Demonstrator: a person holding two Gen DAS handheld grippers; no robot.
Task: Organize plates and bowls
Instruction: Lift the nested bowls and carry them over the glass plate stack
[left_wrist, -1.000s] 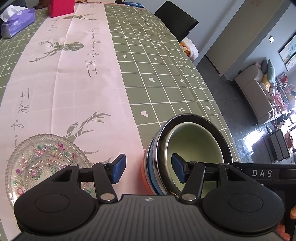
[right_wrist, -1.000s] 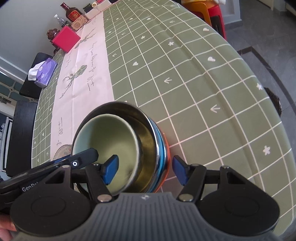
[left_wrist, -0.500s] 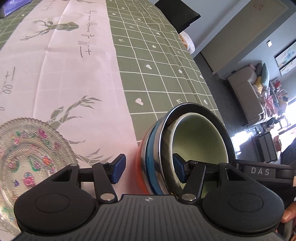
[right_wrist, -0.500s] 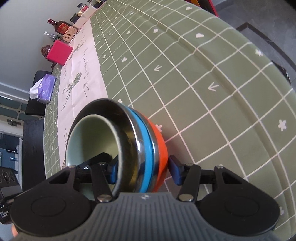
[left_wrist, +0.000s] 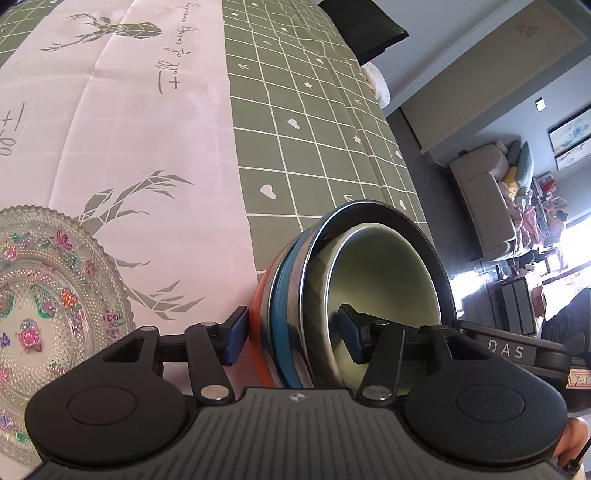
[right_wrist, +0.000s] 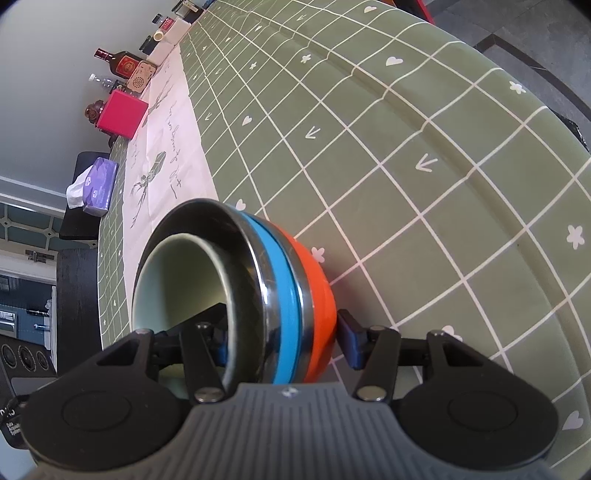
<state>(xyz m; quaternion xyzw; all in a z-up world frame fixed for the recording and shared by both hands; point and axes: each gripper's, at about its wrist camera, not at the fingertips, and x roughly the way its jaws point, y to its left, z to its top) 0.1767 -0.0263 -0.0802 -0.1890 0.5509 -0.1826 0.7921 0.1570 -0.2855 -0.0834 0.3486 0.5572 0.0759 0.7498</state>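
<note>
A nested stack of bowls is tilted up off the table: an orange bowl outside, a blue one, a steel one, and a pale green bowl inside. My left gripper is shut on the stack's near wall, one finger inside and one outside. My right gripper is shut on the same stack from the other side, one finger inside the green bowl. A patterned glass plate lies on the pink runner to the left.
The table has a green checked cloth with a pink runner. At the far end stand a pink box, a tissue pack and bottles. A dark chair stands at the table's right edge.
Both grippers have closed on the bowl stack from opposite sides. The stack has tipped up and lifted; the views have moved closer to the table.
</note>
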